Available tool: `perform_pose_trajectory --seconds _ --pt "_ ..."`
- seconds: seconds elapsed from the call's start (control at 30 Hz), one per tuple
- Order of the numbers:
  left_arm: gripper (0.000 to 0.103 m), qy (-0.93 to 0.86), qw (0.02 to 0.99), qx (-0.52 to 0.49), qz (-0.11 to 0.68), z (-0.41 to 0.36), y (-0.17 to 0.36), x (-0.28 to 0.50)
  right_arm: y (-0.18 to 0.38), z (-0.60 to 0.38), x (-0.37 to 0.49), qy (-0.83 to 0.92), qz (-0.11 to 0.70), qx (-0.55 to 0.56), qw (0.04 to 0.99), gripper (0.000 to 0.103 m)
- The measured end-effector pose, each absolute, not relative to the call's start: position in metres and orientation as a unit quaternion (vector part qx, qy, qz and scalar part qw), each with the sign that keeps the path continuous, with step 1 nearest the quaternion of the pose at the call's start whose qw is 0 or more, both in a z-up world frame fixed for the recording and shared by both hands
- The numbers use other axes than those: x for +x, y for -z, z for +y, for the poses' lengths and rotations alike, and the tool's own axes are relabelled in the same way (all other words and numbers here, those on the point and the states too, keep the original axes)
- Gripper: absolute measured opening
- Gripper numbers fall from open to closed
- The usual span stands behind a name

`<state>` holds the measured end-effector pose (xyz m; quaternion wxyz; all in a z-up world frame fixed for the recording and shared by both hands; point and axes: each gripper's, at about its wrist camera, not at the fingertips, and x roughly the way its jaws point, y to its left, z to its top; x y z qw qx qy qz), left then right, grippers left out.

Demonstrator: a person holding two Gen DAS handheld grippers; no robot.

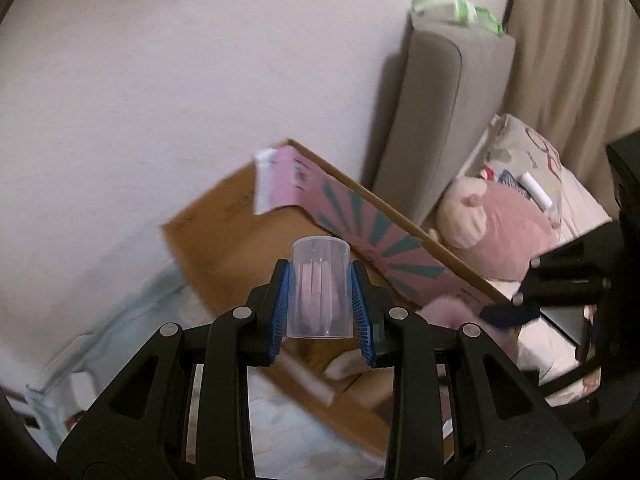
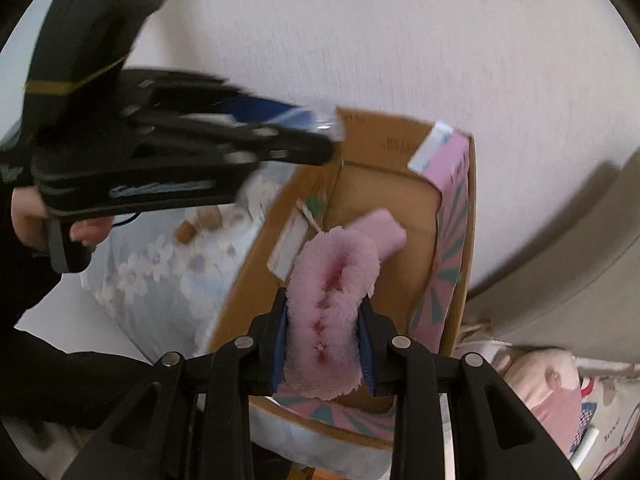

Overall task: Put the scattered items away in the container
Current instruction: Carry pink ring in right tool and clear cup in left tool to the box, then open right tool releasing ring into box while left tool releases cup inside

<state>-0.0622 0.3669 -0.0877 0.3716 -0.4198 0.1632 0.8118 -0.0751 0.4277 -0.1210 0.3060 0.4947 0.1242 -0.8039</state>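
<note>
My left gripper [image 1: 320, 304] is shut on a clear plastic cup [image 1: 319, 288], held above the open cardboard box [image 1: 224, 220] with pink patterned flaps. My right gripper [image 2: 325, 344] is shut on a fluffy pink slipper [image 2: 334, 300], held over the inside of the same box [image 2: 384, 200]. In the right wrist view the left gripper [image 2: 316, 132] with the cup [image 2: 324, 120] reaches in from the left over the box's far corner. In the left wrist view the right gripper [image 1: 508, 312] shows at the right edge with pink fluff [image 1: 444, 312] under it.
The box lies on a pale floral bedspread [image 2: 152, 272] against a white wall. Small brown and white items [image 2: 208, 222] lie on the bedspread left of the box. A pink plush toy [image 1: 496, 228], a printed cushion and a grey headboard [image 1: 436, 120] stand to the right.
</note>
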Motion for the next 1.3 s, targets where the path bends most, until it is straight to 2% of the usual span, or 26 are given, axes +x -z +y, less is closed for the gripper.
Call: perform_pose_trajectory --seconds 0.3,0.33,0.37,0.4,0.43,0.57,0.9,1.17,1.3 --pt "0.029 -0.793 0.368 -0.45 0.181 0.387 0.109 -0.069 0.139 0.442 -0.078 0.794 0.112 0.505 0.321 0.028" --pt "0.031 -0.789 0.365 -0.46 0.179 0.388 0.112 -0.071 0.141 0.44 -0.078 0.791 0.117 0.506 0.324 0.035" --pt "0.043 -0.786 0.36 -0.47 0.176 0.387 0.114 -0.073 0.142 0.438 -0.078 0.79 0.121 0.506 0.325 0.052" --pt "0.059 -0.784 0.357 -0.478 0.17 0.385 0.117 -0.075 0.142 0.437 -0.079 0.791 0.12 0.505 0.323 0.059" --pt "0.103 -0.784 0.357 -0.48 0.165 0.384 0.118 -0.076 0.142 0.437 -0.079 0.792 0.113 0.504 0.325 0.064" --pt "0.103 -0.793 0.349 -0.474 0.155 0.376 0.116 -0.075 0.14 0.439 -0.081 0.796 0.091 0.502 0.327 0.065" --pt "0.103 -0.821 0.314 -0.459 0.128 0.338 0.096 -0.074 0.13 0.435 -0.083 0.804 0.114 0.499 0.304 0.065" --pt "0.103 -0.857 0.251 -0.434 0.119 0.284 0.072 -0.068 0.114 0.432 -0.088 0.811 0.089 0.503 0.284 0.065" --pt "0.103 -0.867 0.229 -0.431 0.104 0.252 0.065 -0.061 0.107 0.427 -0.083 0.817 0.102 0.495 0.276 0.065"
